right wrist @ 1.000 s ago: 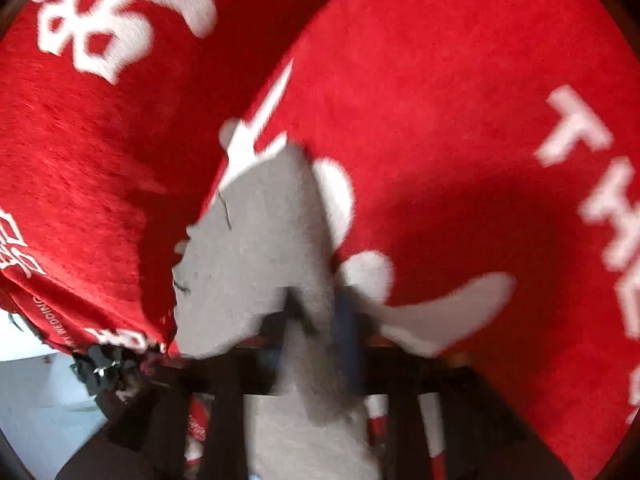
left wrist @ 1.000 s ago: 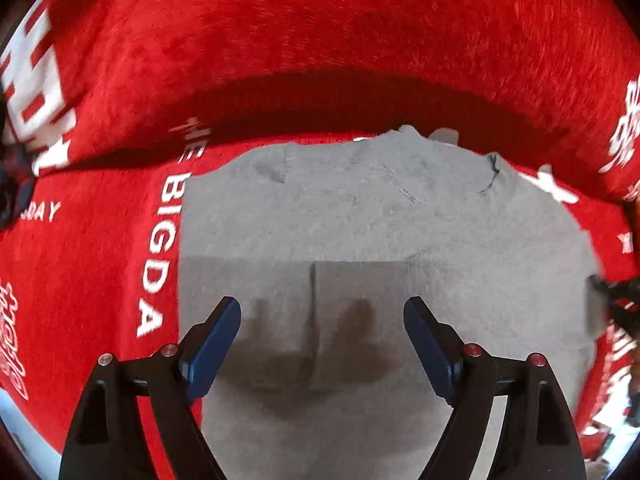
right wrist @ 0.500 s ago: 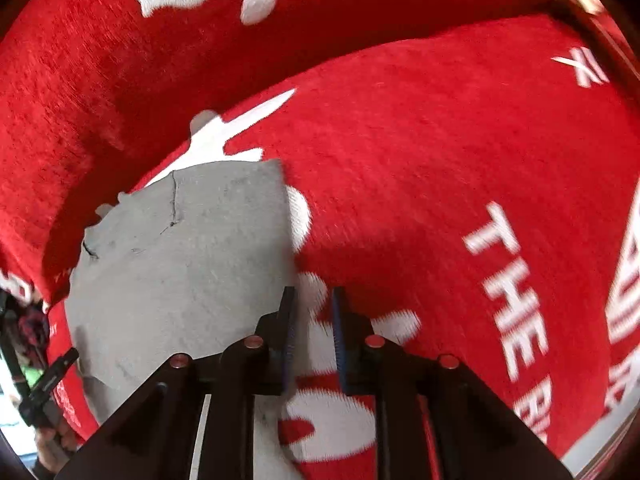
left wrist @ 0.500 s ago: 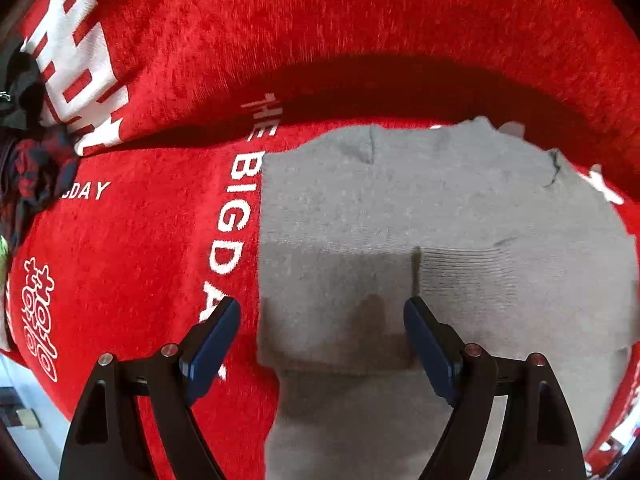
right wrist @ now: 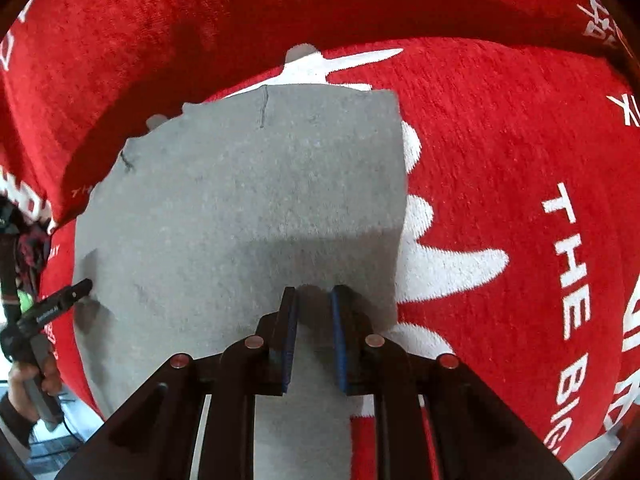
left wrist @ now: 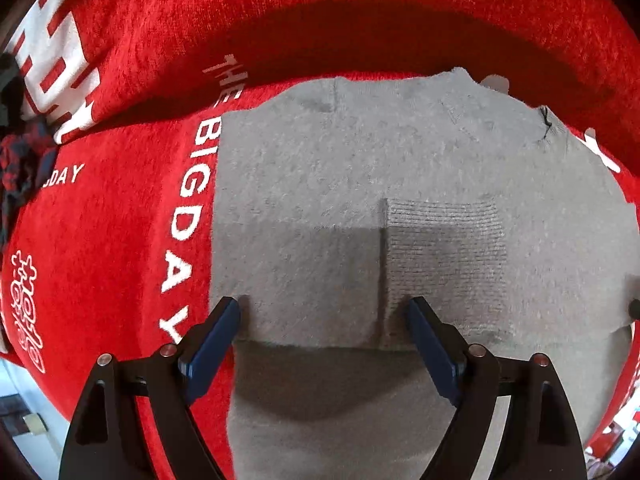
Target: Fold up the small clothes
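Below, our wide-open left gripper (left wrist: 324,322) and nearly closed, empty right gripper (right wrist: 314,312) overhang the folded grey knit garment (left wrist: 360,184).

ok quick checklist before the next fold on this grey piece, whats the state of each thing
1. Grey garment lies flat on the red cloth: ok.
2. Left gripper is wide open over the near folded edge, one finger at the garment's side edge, nothing clamped: ok.
3. Right gripper is free of the fabric: ok, its fingers stand close together with only a narrow gap and nothing pinched.
4. Ribbed cuff sits tidy on top of the garment: ok.
5. Far edge is straight: not ok, it looks ragged with a small dark nick.
6. Layers underneath are even: cannot tell.
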Tool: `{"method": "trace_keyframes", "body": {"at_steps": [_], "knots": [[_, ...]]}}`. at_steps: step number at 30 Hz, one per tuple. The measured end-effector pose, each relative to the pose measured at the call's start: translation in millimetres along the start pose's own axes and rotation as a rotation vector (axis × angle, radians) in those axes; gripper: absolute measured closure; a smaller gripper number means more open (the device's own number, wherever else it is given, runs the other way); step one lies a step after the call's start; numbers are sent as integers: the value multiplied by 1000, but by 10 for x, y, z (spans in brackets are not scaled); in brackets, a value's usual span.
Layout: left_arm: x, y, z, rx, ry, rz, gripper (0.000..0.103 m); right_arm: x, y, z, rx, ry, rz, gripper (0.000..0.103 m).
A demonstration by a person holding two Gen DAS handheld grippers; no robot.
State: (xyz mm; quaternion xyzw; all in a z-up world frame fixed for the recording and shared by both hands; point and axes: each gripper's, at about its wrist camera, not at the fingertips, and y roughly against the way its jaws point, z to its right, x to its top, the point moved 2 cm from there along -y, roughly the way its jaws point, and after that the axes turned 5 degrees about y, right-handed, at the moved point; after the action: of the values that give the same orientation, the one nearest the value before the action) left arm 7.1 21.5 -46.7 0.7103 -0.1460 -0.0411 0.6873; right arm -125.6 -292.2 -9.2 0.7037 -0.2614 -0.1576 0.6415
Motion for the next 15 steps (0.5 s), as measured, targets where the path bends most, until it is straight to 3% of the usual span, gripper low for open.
{"method": "trace_keyframes", "body": {"at_steps": [6, 11, 15], "knots": [[-33, 154, 99, 7, -12, -11, 17, -59, 268, 0, 11, -74, 1, 82], [-118, 305, 252, -12, -45, -12, 17, -140, 341, -101, 28, -90, -7, 72], [-180, 404, 344, -31, -43, -23, 17, -194, 335, -185, 51, -96, -20, 71]]}}
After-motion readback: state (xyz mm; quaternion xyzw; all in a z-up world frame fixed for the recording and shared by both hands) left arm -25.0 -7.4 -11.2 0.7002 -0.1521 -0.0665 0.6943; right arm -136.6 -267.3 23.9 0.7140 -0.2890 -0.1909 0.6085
